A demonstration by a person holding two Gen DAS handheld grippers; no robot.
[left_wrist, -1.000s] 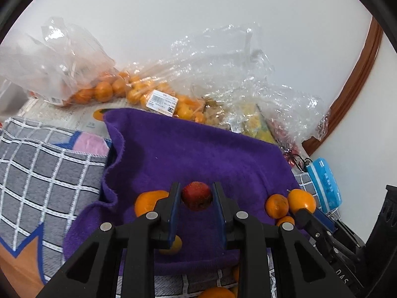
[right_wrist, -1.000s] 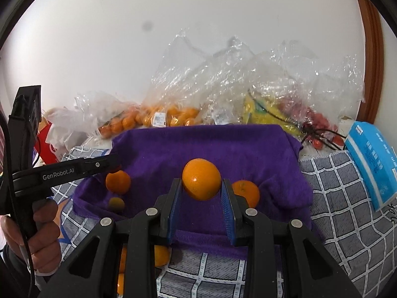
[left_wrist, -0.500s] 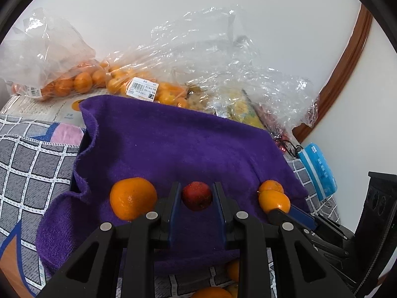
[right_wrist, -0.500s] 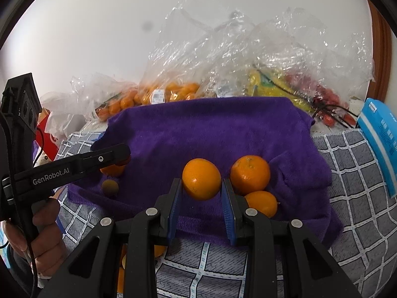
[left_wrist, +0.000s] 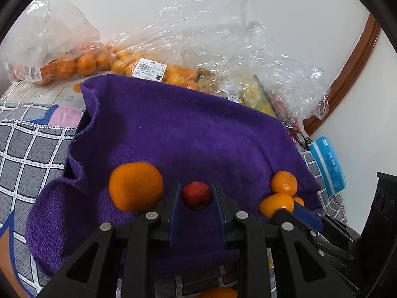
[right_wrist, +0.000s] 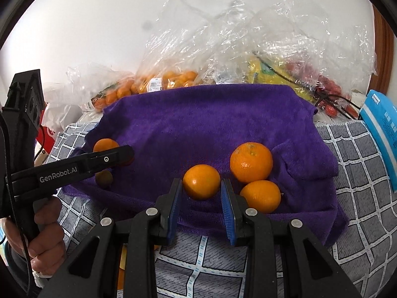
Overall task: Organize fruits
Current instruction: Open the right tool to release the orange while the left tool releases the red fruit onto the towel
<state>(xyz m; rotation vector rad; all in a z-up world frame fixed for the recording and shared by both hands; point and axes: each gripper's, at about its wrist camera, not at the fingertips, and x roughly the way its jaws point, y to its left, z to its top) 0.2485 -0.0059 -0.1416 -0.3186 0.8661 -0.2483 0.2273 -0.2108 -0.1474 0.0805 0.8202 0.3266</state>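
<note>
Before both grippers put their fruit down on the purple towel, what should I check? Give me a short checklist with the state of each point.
1. Left gripper grips the red fruit: ok.
2. Right gripper grips its orange: ok.
3. Free towel under the red fruit: ok.
4. Room beside the two oranges near the right gripper: not ok, they lie close.
5. Held fruits already touch the towel: cannot tell.
</note>
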